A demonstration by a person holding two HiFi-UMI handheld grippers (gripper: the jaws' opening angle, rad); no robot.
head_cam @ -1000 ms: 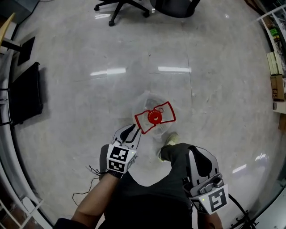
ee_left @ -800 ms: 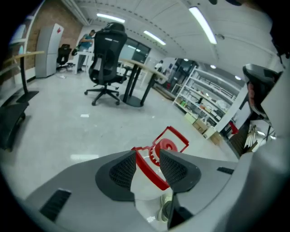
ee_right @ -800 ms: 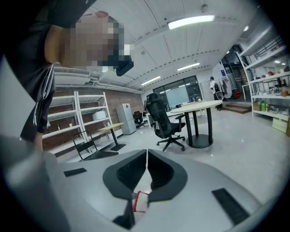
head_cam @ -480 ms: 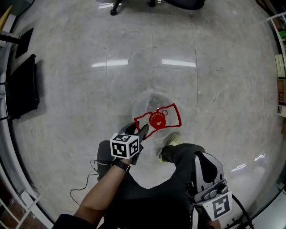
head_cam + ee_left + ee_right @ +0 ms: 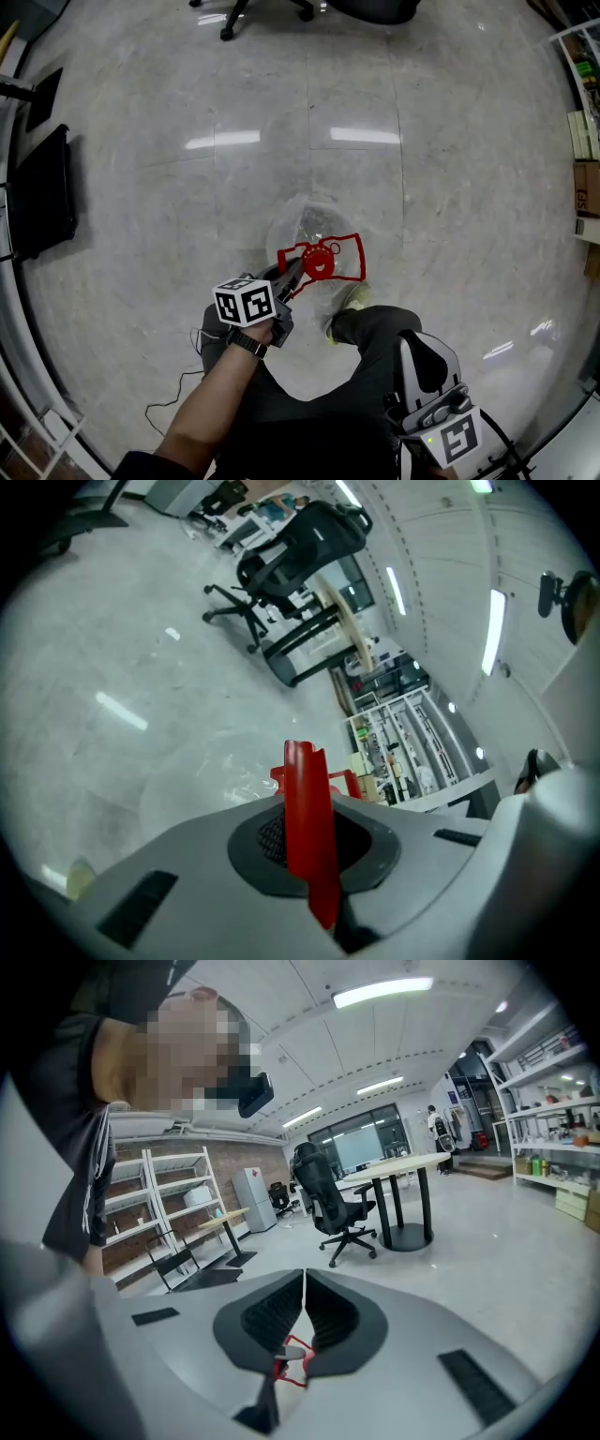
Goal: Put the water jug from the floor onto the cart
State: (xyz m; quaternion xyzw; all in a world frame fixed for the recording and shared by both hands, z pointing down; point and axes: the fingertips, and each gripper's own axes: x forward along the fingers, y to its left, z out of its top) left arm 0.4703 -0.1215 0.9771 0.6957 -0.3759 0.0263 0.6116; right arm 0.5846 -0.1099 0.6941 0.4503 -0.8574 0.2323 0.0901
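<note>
The clear water jug (image 5: 305, 223) stands on the grey floor in the middle of the head view, with a red cap (image 5: 320, 266) and a red frame handle (image 5: 349, 255) on top. My left gripper (image 5: 289, 275) reaches in from the lower left and is shut on the handle's left end. In the left gripper view the red handle (image 5: 306, 817) stands upright, pinched between the dark pads. My right gripper (image 5: 419, 330) hangs at the lower right beside the person's leg, shut with nothing in it. Its pads (image 5: 272, 1312) meet in the right gripper view.
The person's shoe (image 5: 352, 300) stands right beside the jug. An office chair base (image 5: 267, 7) is at the top, black flat items (image 5: 42, 192) lie at the left, and shelves with boxes (image 5: 583, 141) line the right edge. A thin cable (image 5: 178, 398) trails on the floor at lower left.
My left gripper rolled over, dropped onto the red handle and closed on it; earlier its jaws were open beside the handle's corner. The right gripper barely shifted.
</note>
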